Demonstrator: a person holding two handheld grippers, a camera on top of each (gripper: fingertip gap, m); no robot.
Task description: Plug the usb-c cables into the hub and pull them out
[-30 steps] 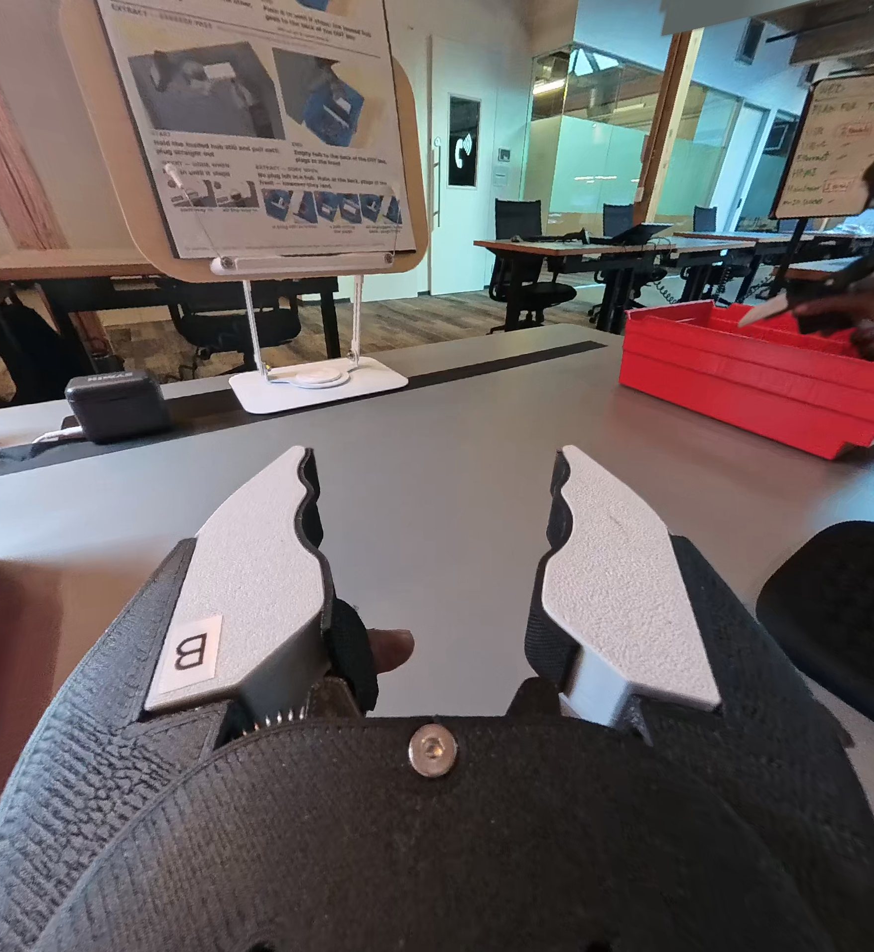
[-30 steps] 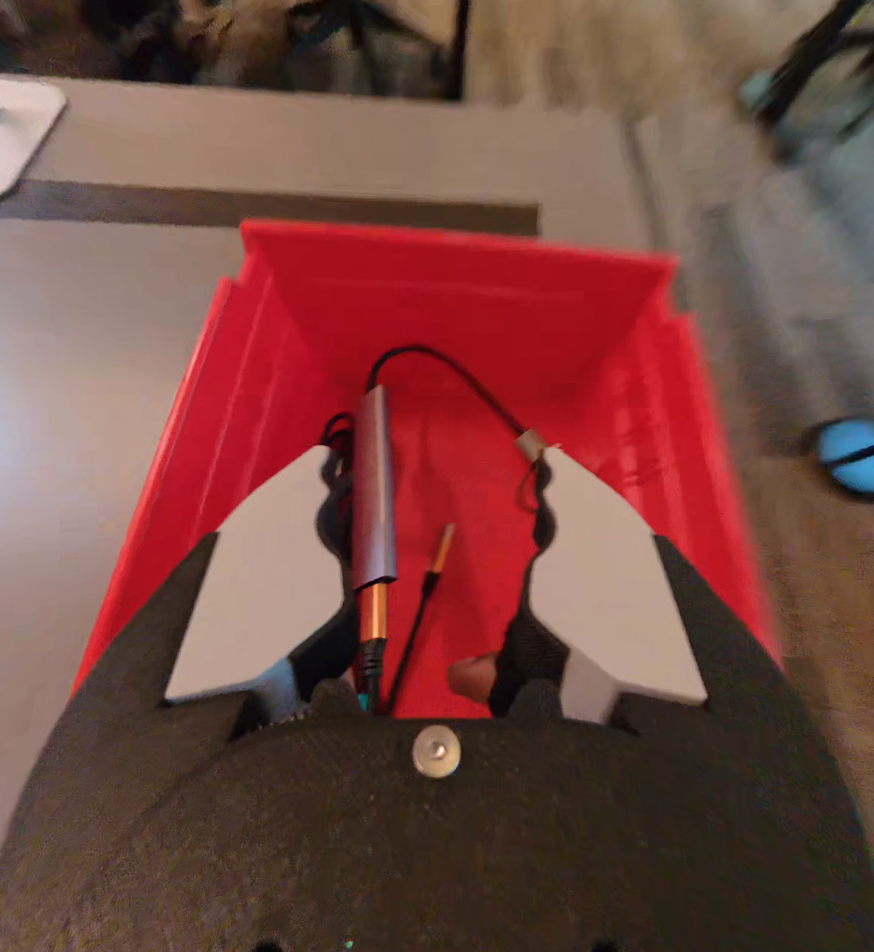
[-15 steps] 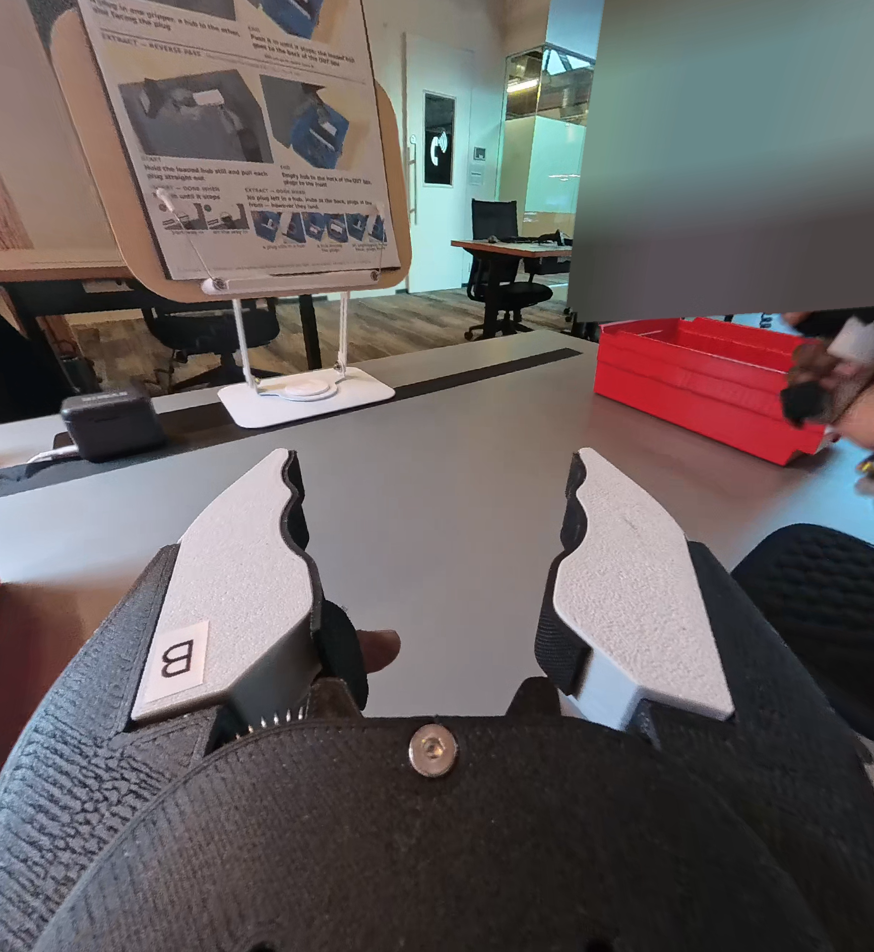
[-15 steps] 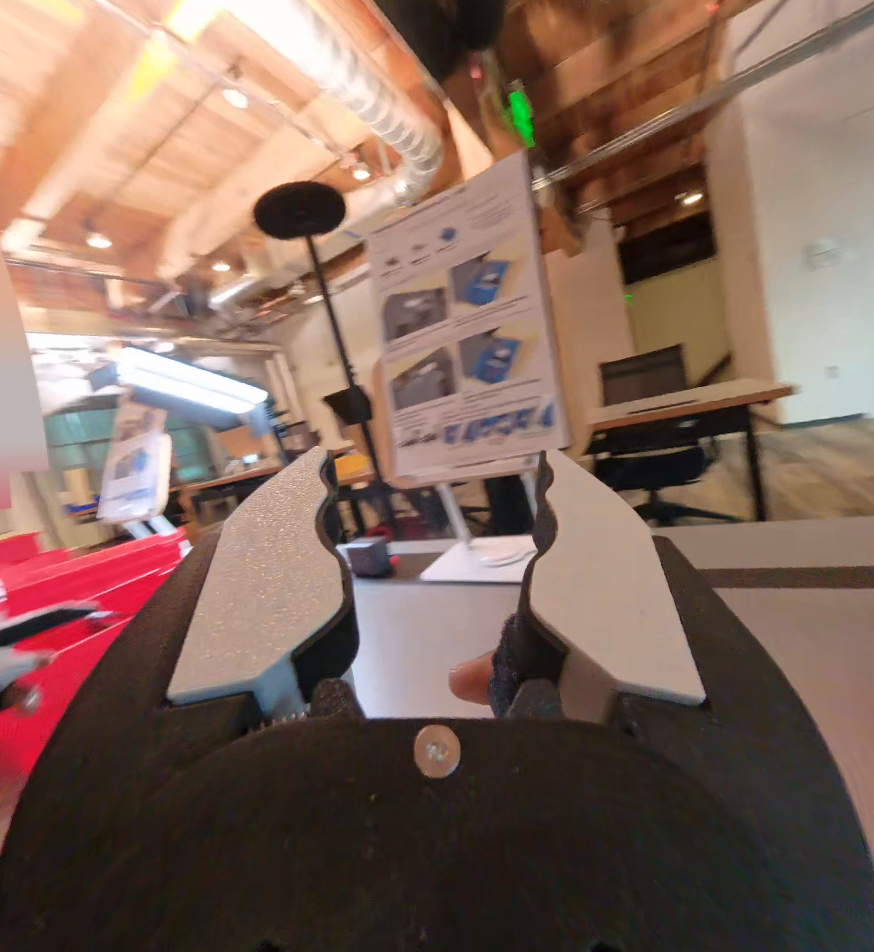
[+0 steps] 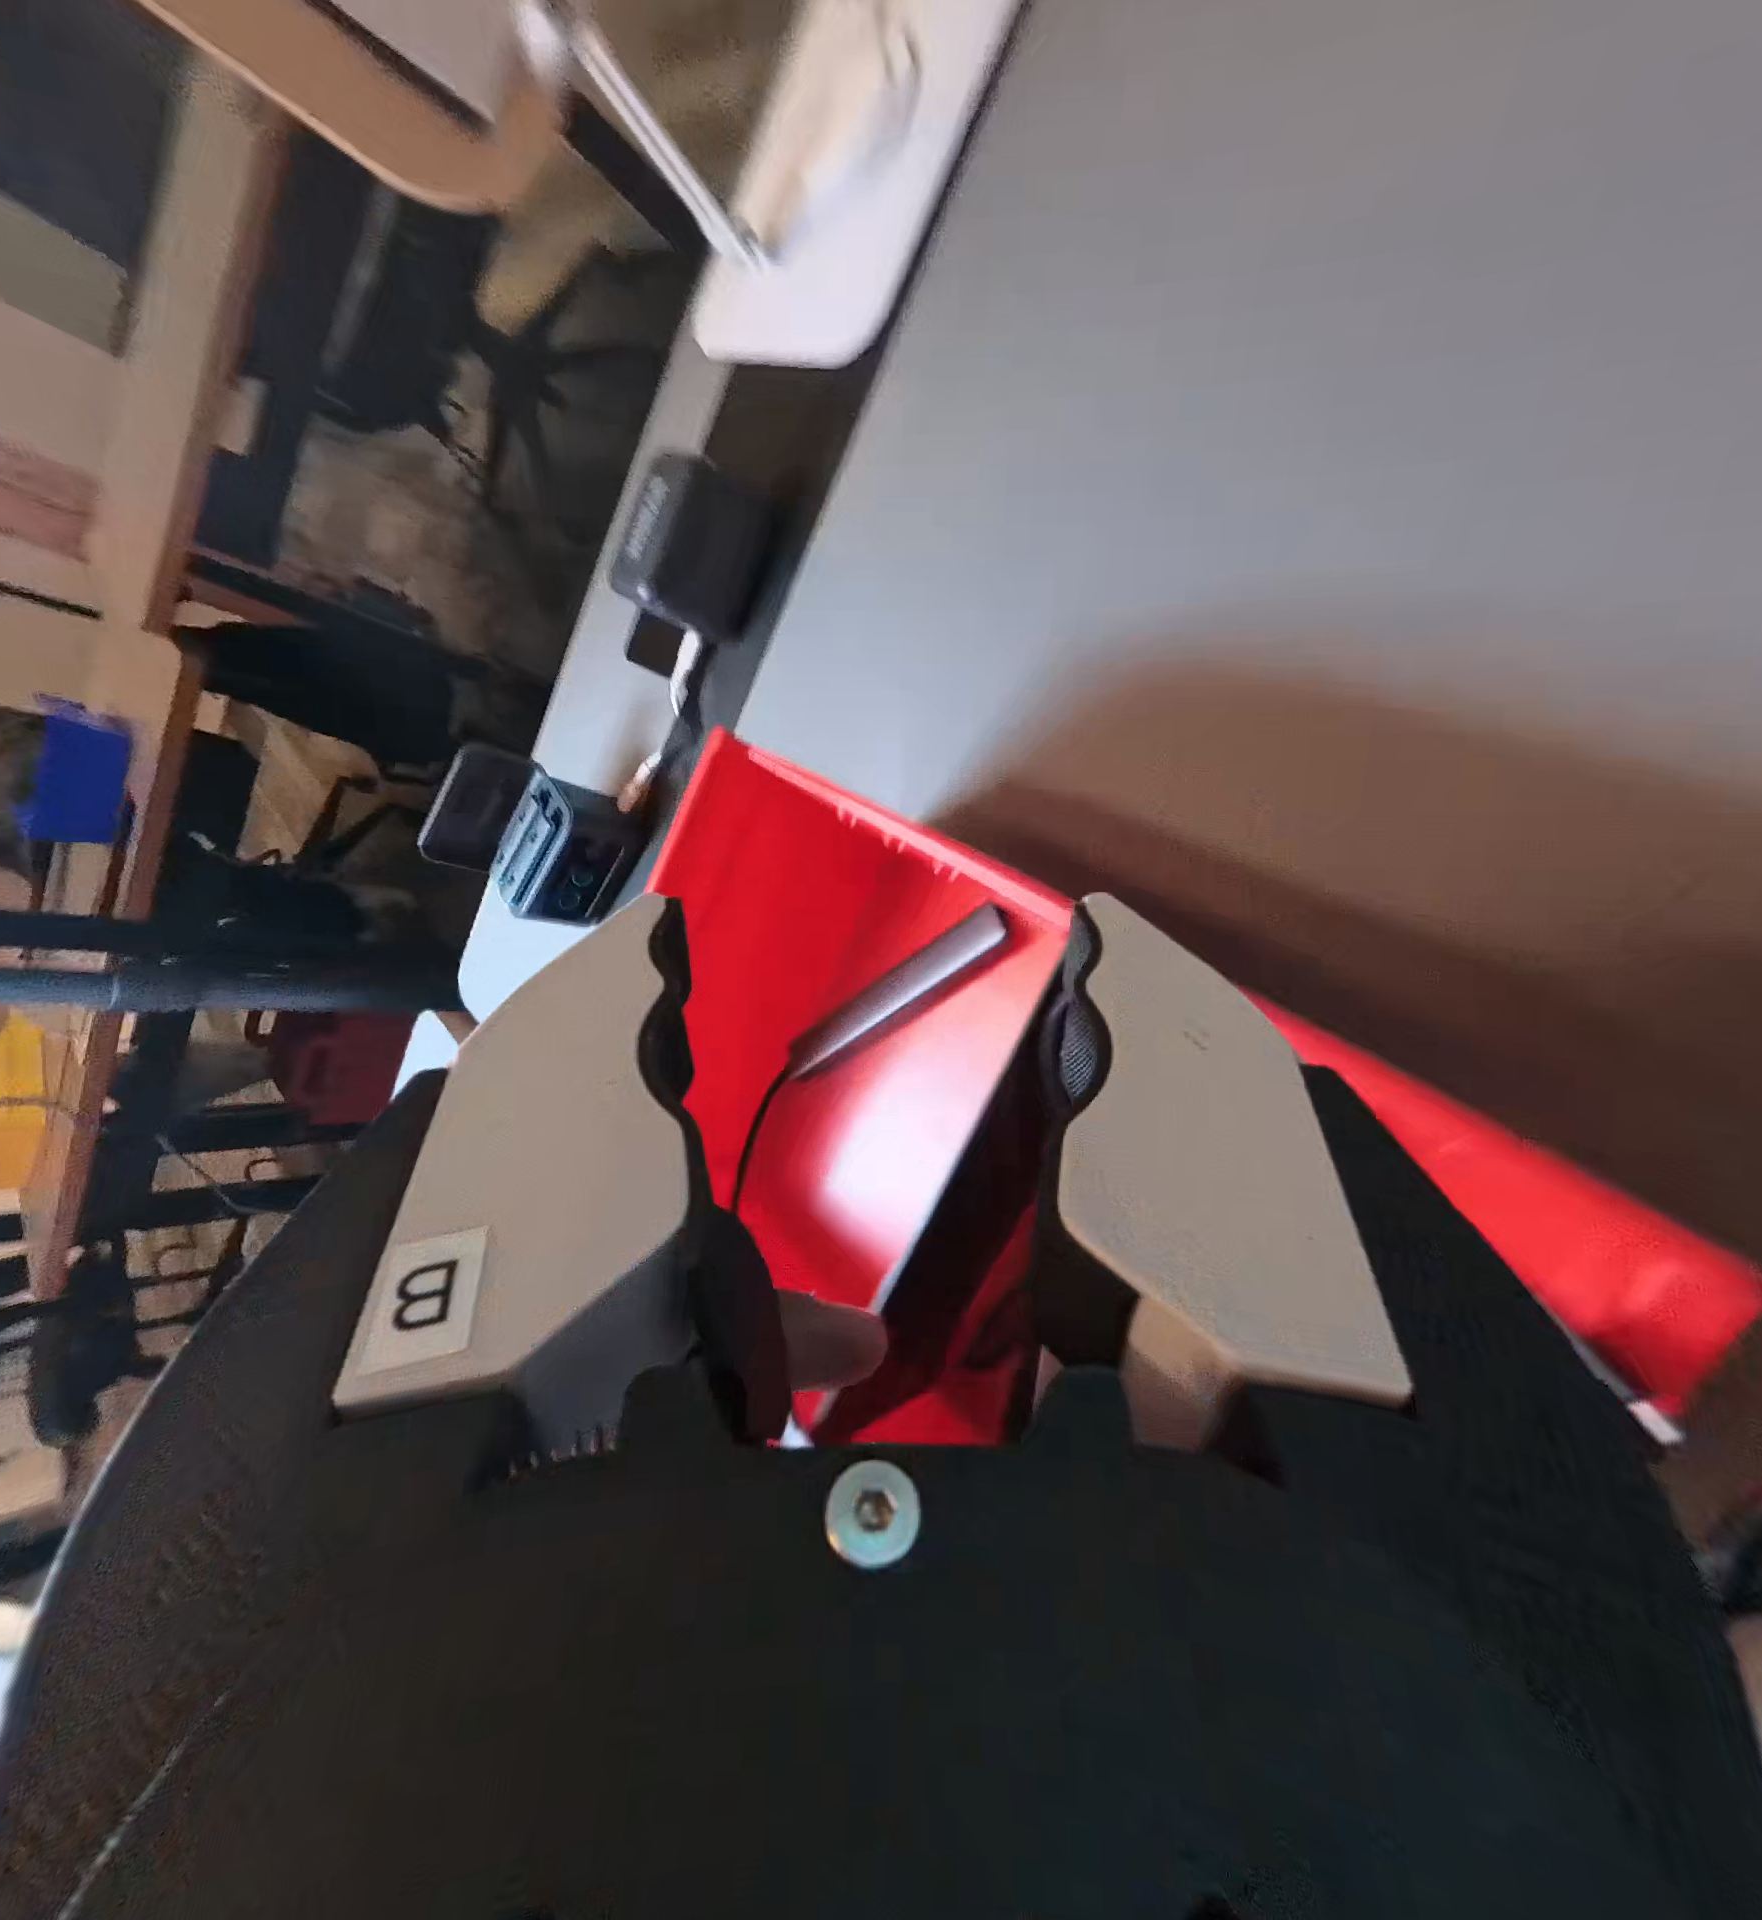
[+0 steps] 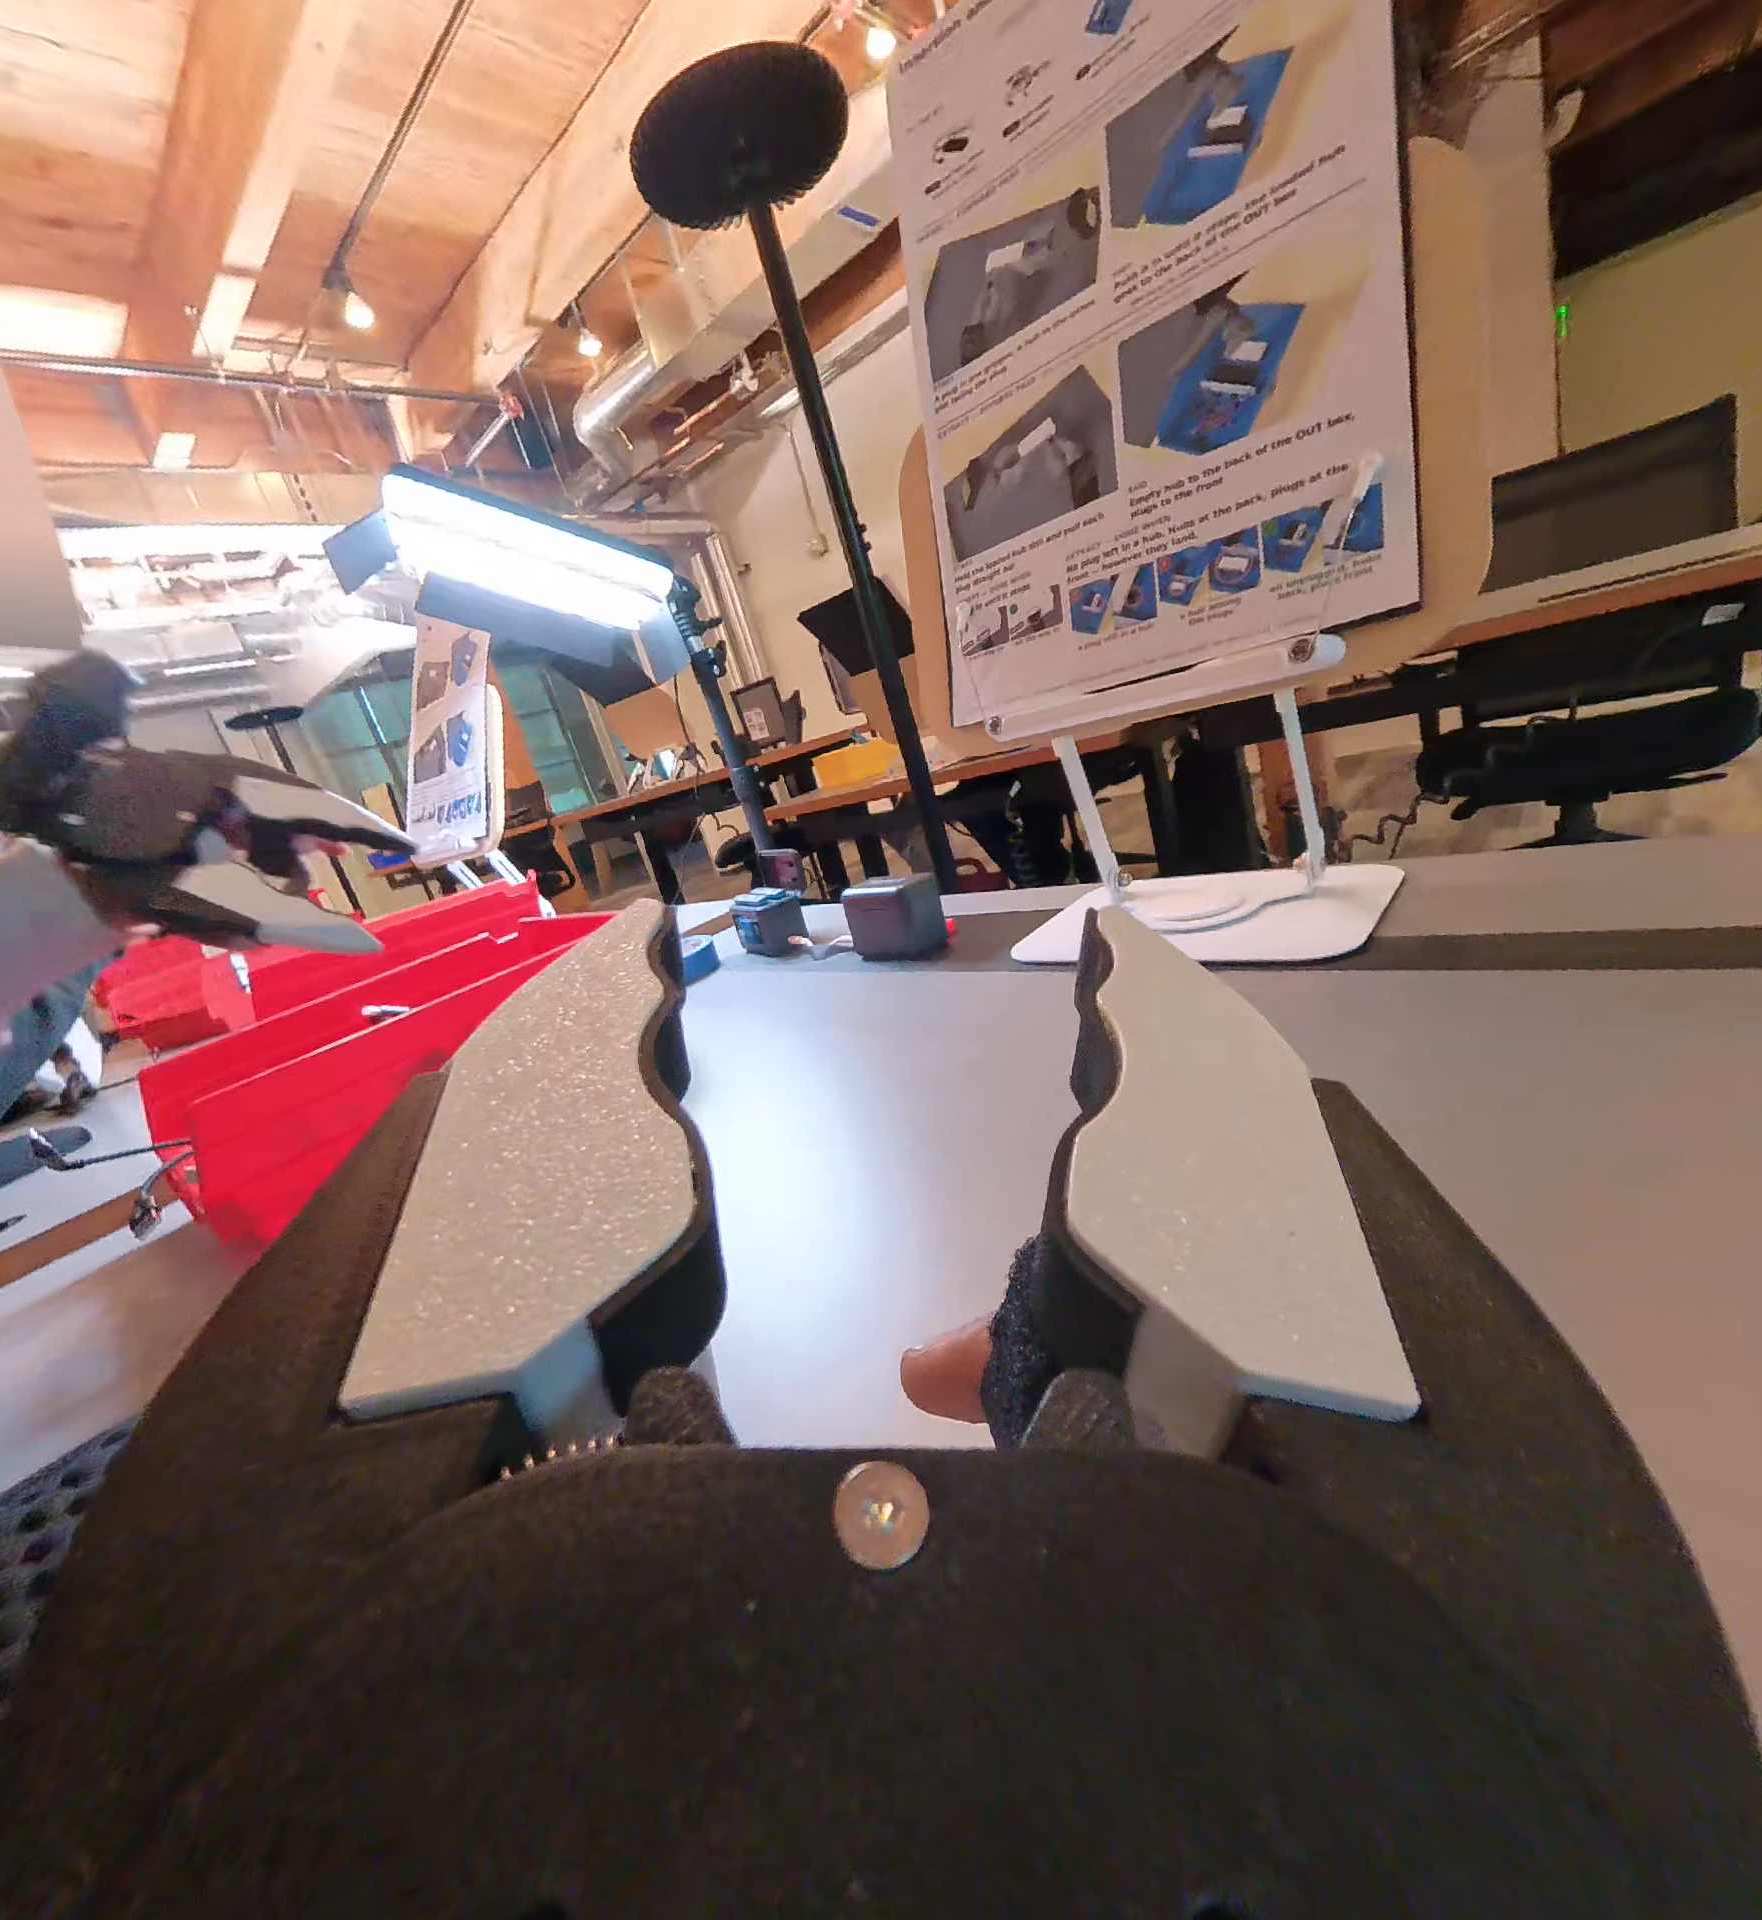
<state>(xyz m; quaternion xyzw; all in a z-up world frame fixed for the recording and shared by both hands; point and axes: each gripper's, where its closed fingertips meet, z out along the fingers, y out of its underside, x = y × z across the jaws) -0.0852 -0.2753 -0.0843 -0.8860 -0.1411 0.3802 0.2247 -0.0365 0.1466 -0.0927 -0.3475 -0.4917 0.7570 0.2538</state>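
Observation:
In the left wrist view, my left gripper (image 5: 872,920) is open and empty, tilted down over a red bin (image 5: 794,894). A slim grey hub (image 5: 898,987) lies in the bin just beyond my fingertips, with a black cable (image 5: 761,1127) running from its near end. A dark flat shape beside my right finger is too blurred to name. In the right wrist view, my right gripper (image 6: 874,925) is open and empty, level above the grey table (image 6: 1479,1143). The left gripper (image 6: 394,894) shows there at far left, above the red bin (image 6: 337,1060).
An instruction sheet on a white stand (image 6: 1209,914) is at the table's back, next to black charger blocks (image 6: 892,914) and a blue tape roll (image 6: 695,951). Thin cable ends (image 6: 144,1210) hang by the bin's near left corner. A black pole (image 6: 835,520) rises behind.
My left gripper has swung left and tipped down over the left red bin with the hub. My right gripper has left the right-hand bin and now points level across the table.

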